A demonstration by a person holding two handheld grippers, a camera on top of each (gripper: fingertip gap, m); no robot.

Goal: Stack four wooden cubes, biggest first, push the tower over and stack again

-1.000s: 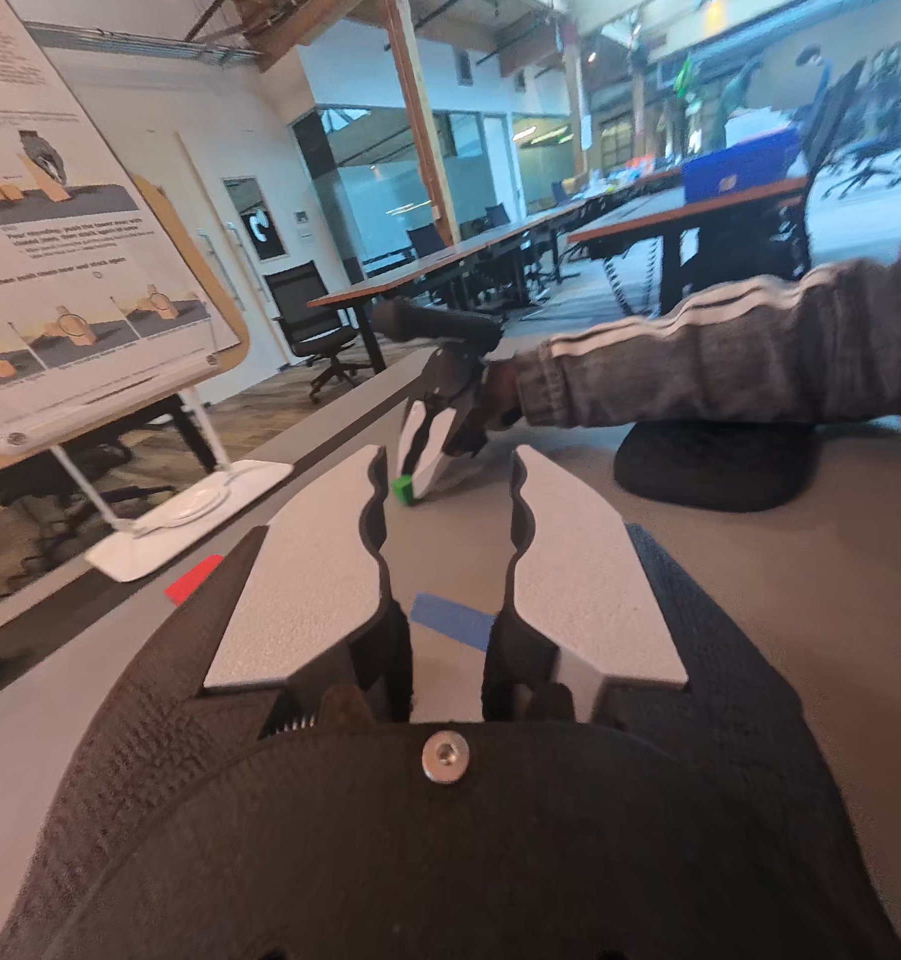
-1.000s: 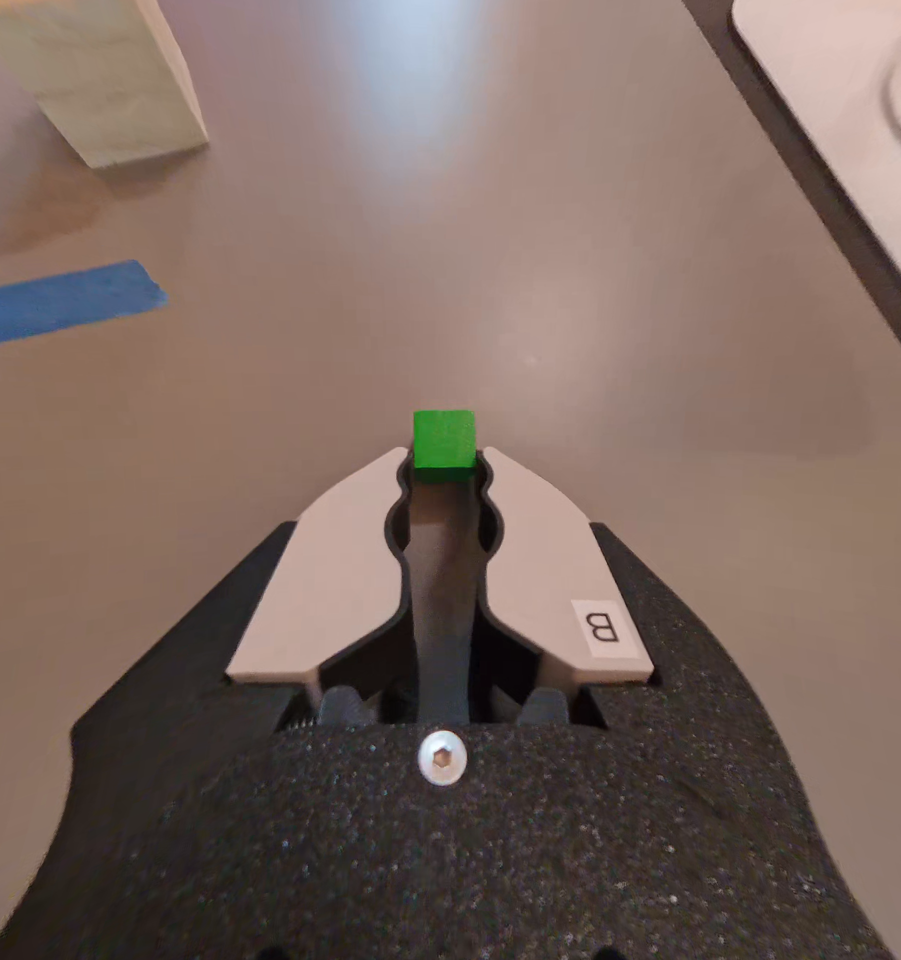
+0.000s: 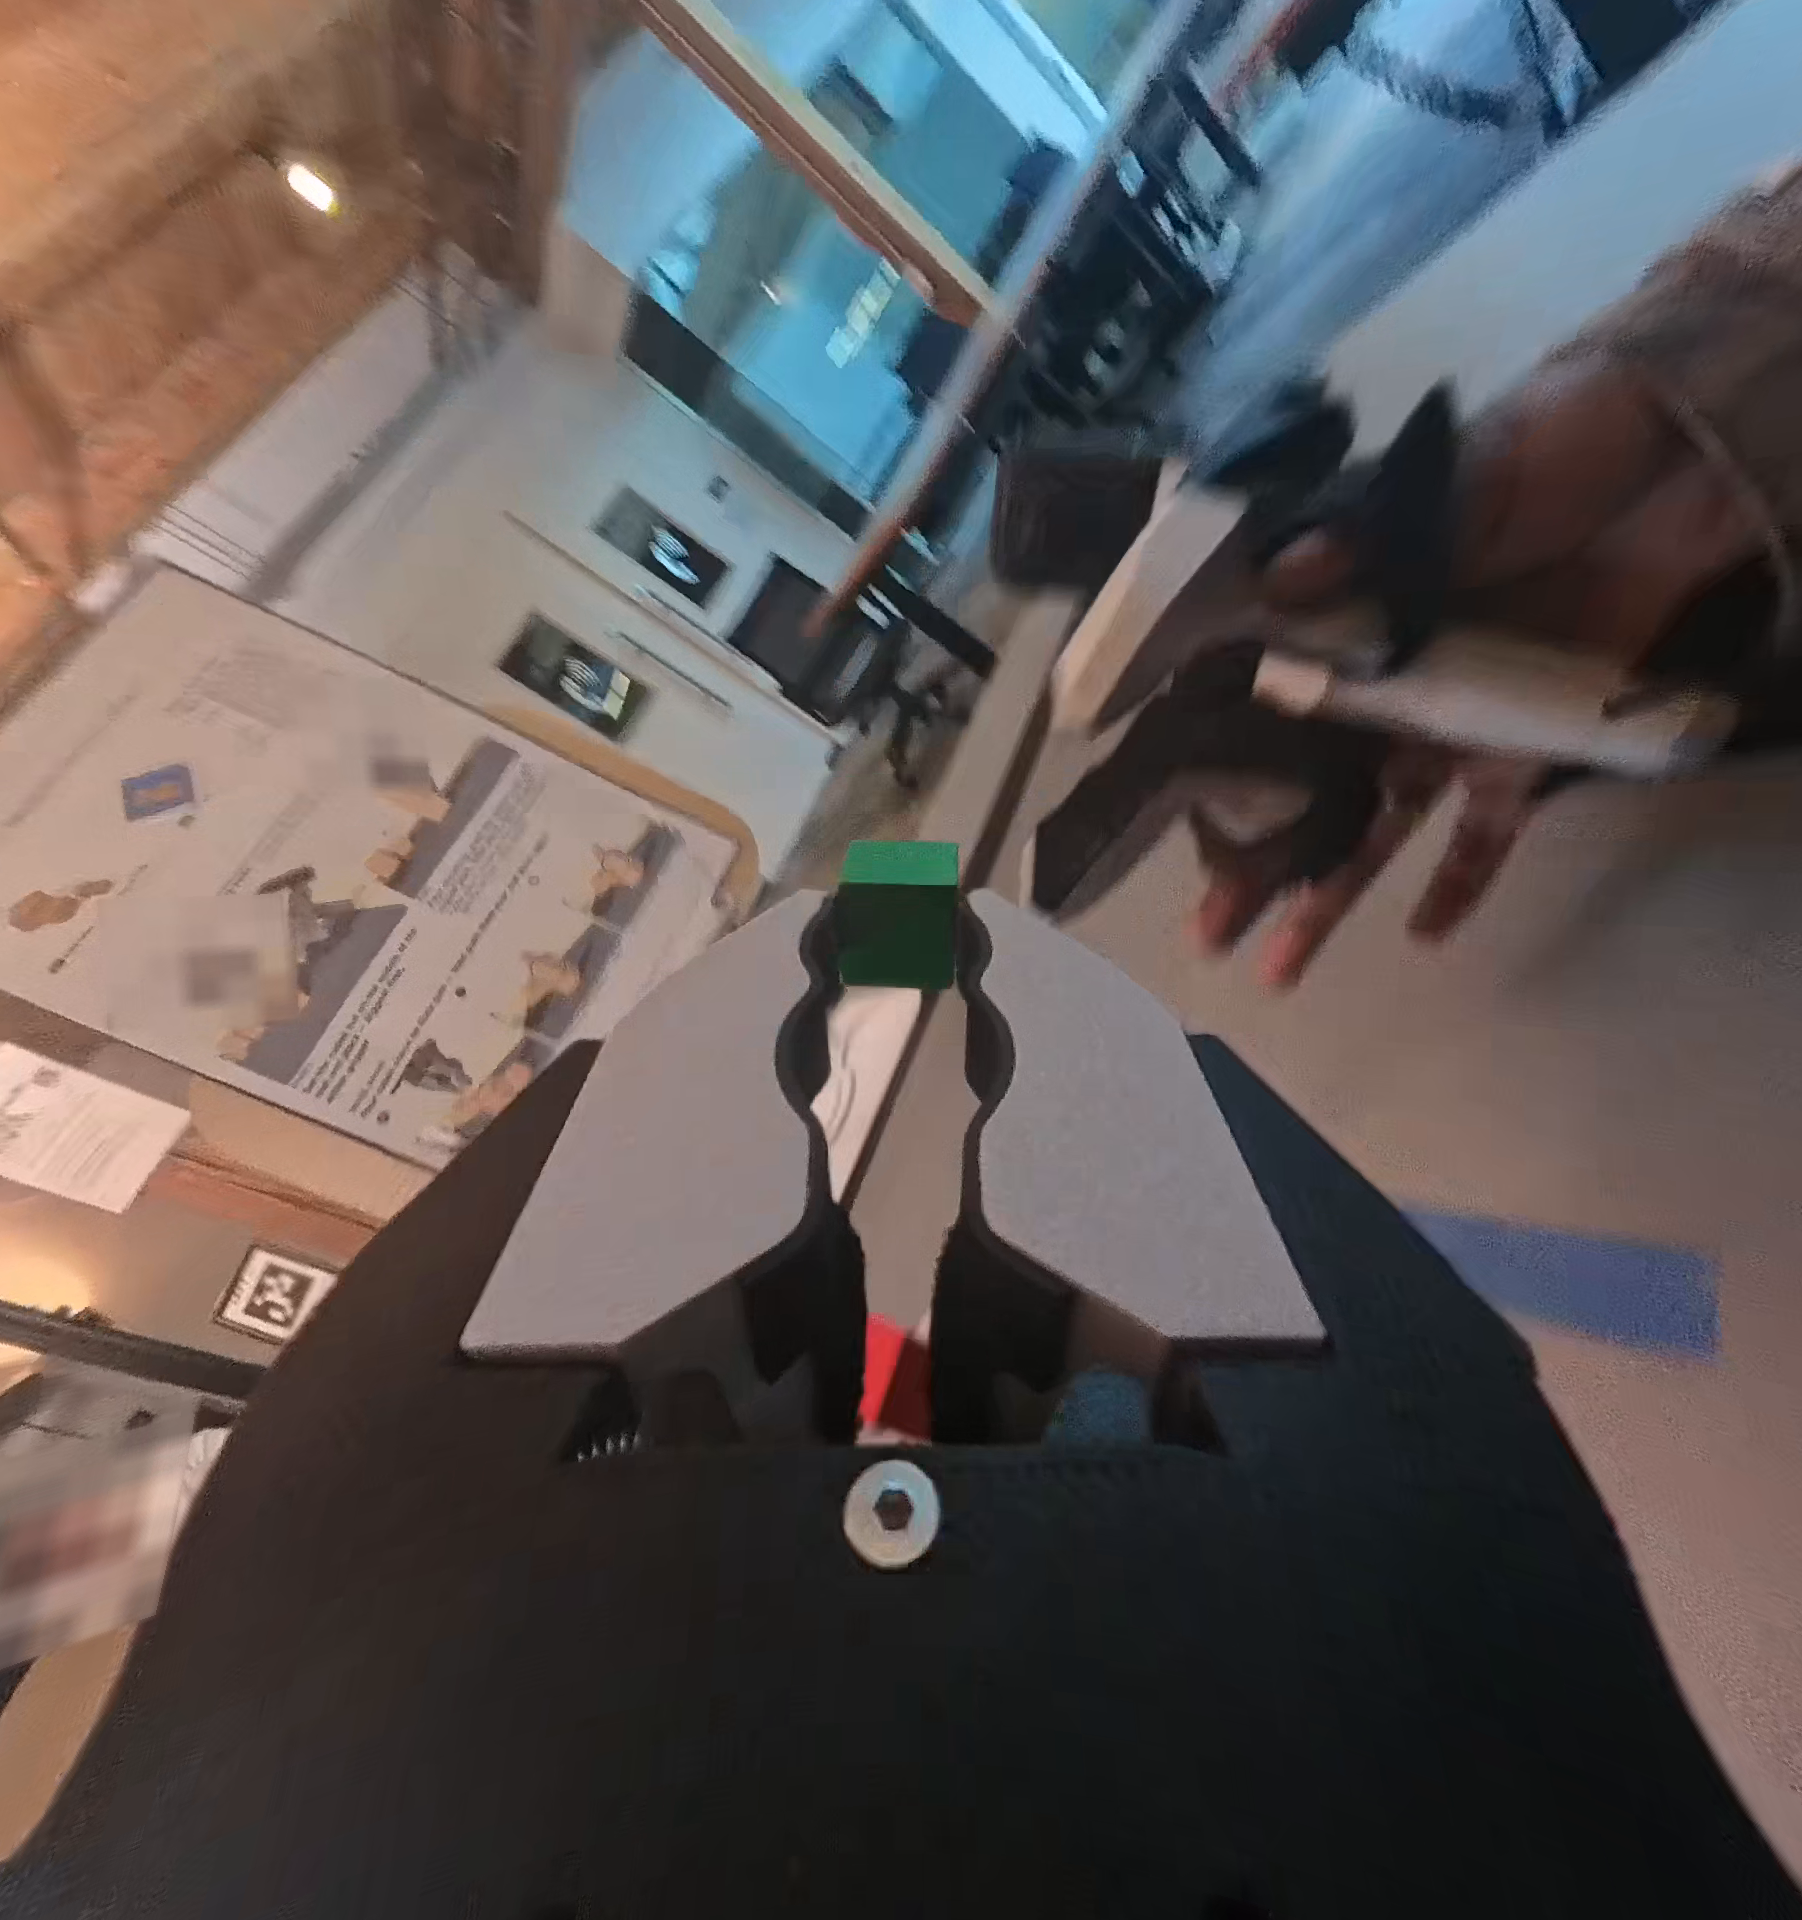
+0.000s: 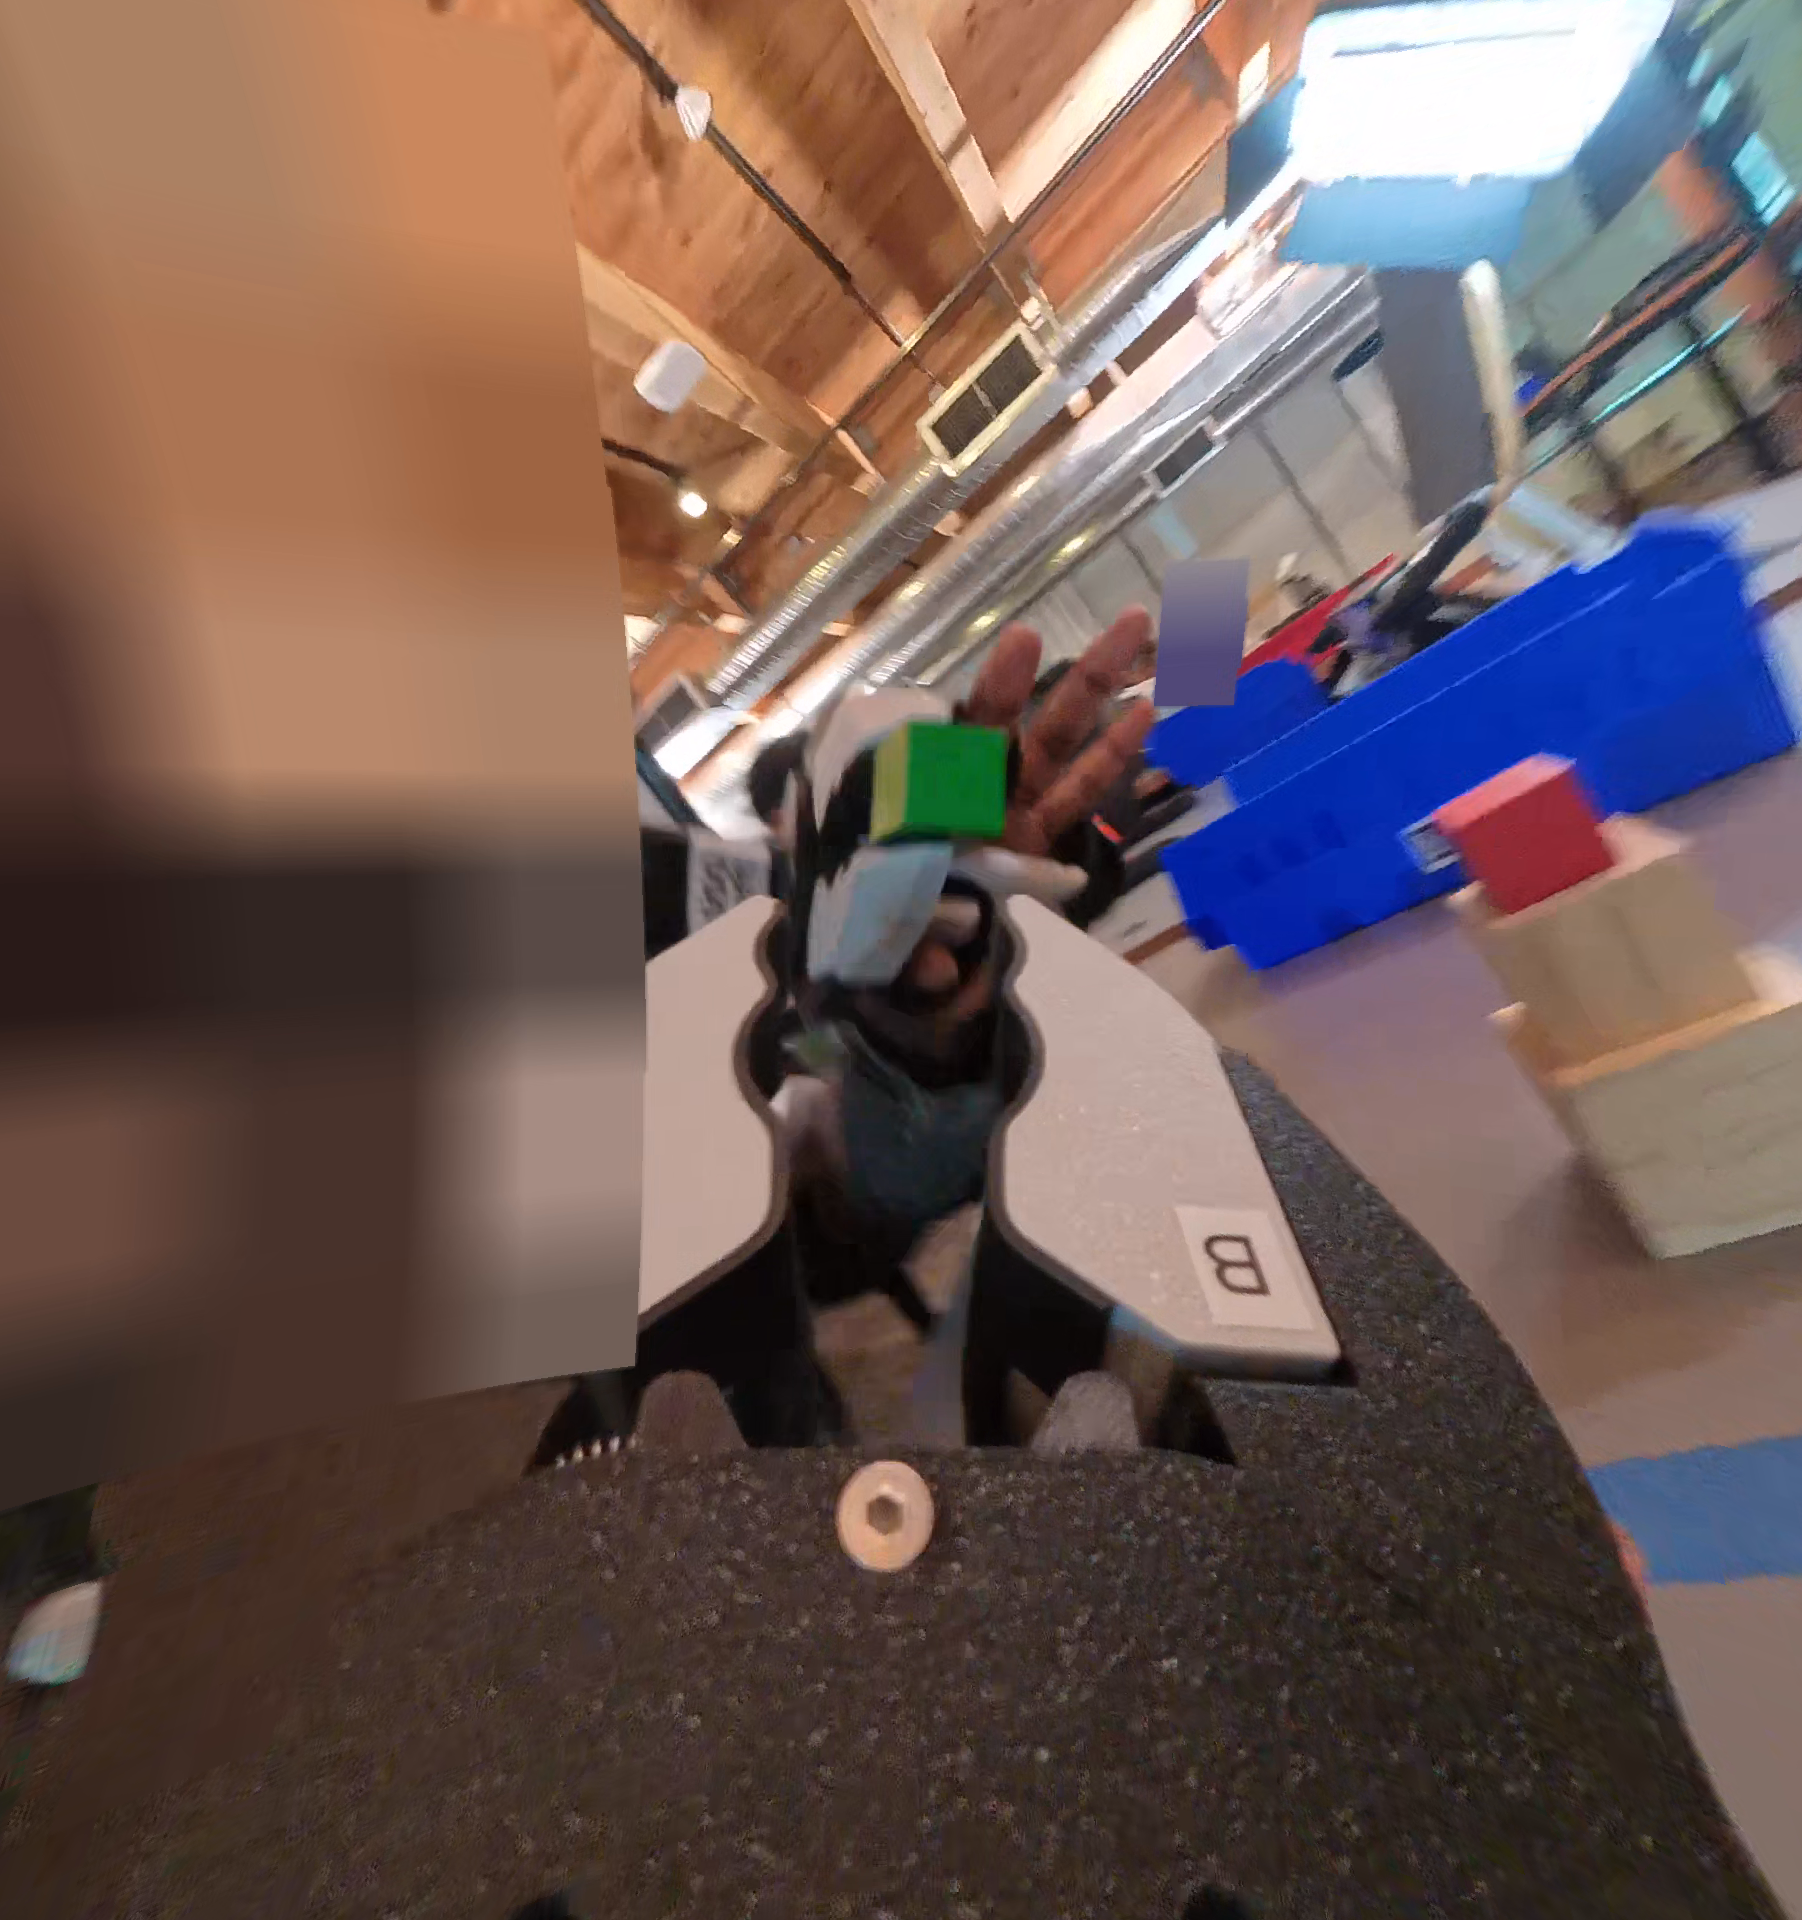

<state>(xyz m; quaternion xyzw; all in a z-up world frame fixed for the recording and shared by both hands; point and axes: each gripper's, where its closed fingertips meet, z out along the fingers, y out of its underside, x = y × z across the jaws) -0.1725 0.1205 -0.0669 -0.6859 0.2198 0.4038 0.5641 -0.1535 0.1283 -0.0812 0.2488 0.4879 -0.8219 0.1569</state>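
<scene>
A small green cube (image 3: 897,935) sits pinched between the fingertips of my left gripper (image 3: 895,914), held in the air. The right wrist view shows the same cube (image 4: 944,784) clamped between the left gripper's fingers (image 4: 876,914), just beyond my right gripper (image 4: 897,925). The right gripper's jaws stand apart with nothing between the pads. At the right, a red cube (image 4: 1525,847) rests on a pale wooden cube (image 4: 1614,935), which rests on a larger wooden cube (image 4: 1728,1122). A hand with the right gripper (image 3: 1396,675) shows blurred in the left wrist view.
Blue bins (image 4: 1499,779) stand behind the stack on the grey table (image 4: 1396,1039). Blue tape (image 4: 1728,1507) marks the table, and it also shows in the left wrist view (image 3: 1572,1288). An instruction board (image 3: 305,883) stands at the left. A hand (image 4: 1063,727) is behind the green cube.
The green cube has passed from my right gripper to my left. The right jaws have opened and the left jaws have closed on it. Both grippers have risen off the table and tilted.
</scene>
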